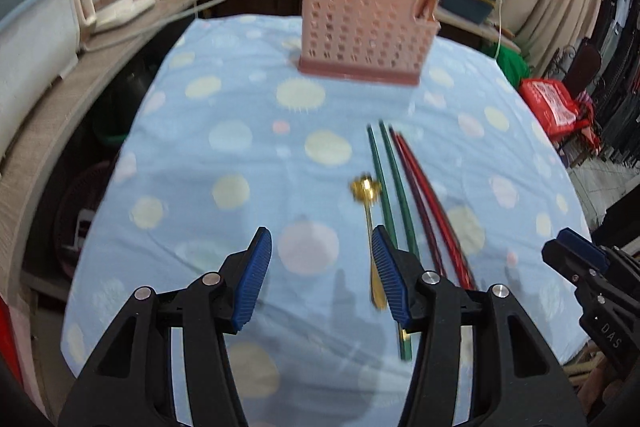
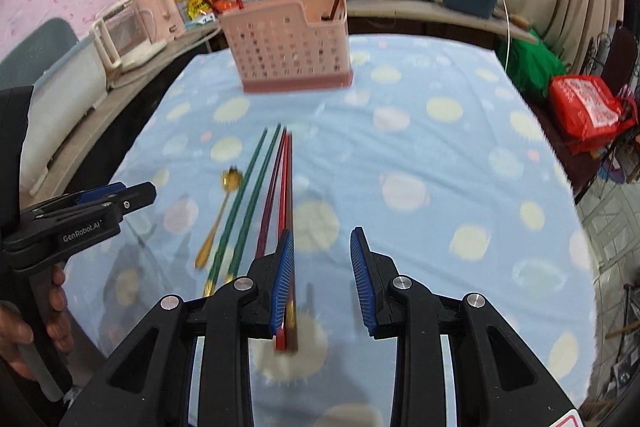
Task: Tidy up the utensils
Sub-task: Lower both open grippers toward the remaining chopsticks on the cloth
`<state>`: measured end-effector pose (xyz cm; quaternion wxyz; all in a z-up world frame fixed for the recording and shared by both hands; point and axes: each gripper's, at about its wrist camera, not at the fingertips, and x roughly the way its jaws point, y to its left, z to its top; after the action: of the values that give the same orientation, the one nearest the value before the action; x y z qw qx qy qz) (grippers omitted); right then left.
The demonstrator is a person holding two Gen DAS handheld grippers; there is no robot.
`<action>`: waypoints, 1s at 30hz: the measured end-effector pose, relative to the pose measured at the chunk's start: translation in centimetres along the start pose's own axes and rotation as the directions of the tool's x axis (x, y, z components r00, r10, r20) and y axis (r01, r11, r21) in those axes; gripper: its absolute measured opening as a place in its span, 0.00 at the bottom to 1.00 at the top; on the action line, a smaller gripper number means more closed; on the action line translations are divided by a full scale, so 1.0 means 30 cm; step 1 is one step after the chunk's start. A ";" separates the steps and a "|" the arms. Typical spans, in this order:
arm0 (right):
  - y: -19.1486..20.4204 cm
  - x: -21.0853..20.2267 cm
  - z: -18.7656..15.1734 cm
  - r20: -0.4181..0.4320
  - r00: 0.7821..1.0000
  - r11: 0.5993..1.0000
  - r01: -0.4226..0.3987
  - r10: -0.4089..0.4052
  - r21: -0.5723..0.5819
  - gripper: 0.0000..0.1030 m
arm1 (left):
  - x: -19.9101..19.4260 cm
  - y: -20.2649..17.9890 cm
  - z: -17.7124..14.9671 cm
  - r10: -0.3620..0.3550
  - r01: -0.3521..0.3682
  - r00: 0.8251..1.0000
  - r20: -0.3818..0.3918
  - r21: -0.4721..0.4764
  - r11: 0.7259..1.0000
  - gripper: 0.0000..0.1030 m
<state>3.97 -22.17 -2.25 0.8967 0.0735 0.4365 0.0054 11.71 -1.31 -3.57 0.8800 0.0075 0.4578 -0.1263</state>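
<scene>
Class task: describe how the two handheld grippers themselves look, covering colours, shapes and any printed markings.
Both the left gripper and the right gripper are matte black frames with triangular cut-outs, silver pivot rivets and ribbed blue finger pads. White lettering reads "GenRobot.AI" on the left gripper's side and "DAS" on the right's. No cables show.

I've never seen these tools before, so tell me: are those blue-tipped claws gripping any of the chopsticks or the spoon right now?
No. The left gripper and right gripper both stand open with nothing between the pads; the green chopsticks, red chopsticks and gold spoon lie on the cloth.
</scene>
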 end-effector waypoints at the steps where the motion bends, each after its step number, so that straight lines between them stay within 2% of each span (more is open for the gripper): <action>1: 0.000 0.008 -0.022 -0.011 1.000 1.000 -0.003 0.003 0.004 0.28 | 0.006 -0.006 -0.028 -0.002 0.002 1.000 -0.009 0.003 1.000 0.48; 6: -0.002 0.040 -0.117 -0.063 0.998 1.000 -0.011 0.013 0.023 0.28 | 0.029 -0.042 -0.130 -0.032 0.033 0.998 -0.058 0.015 0.999 0.48; 10: 0.007 0.053 -0.157 -0.087 0.996 1.000 -0.016 0.017 0.021 0.28 | 0.040 -0.079 -0.172 -0.060 0.063 0.995 -0.085 0.033 0.997 0.48; 19: 0.009 0.060 -0.170 -0.103 0.994 0.999 -0.025 0.027 0.023 0.28 | 0.082 -0.137 -0.213 -0.098 0.108 0.987 -0.129 0.067 0.992 0.48; 23: 0.008 0.069 -0.173 -0.111 0.993 0.999 -0.029 0.031 0.023 0.28 | 0.092 -0.133 -0.213 -0.078 0.087 0.990 -0.121 0.070 0.994 0.41; 26: 0.008 0.075 -0.175 -0.115 0.993 0.999 -0.033 0.035 0.023 0.28 | 0.093 -0.116 -0.208 -0.076 0.083 0.990 -0.118 0.056 0.995 0.31; 30: 0.015 0.086 -0.178 -0.123 0.992 0.999 -0.034 0.036 0.015 0.28 | 0.094 -0.101 -0.207 -0.082 0.087 0.990 -0.116 0.045 0.995 0.26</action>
<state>1.41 -20.85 -7.46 0.8673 0.0866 0.4897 0.0228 7.57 -4.04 -9.14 0.8458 0.0171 0.5039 -0.1742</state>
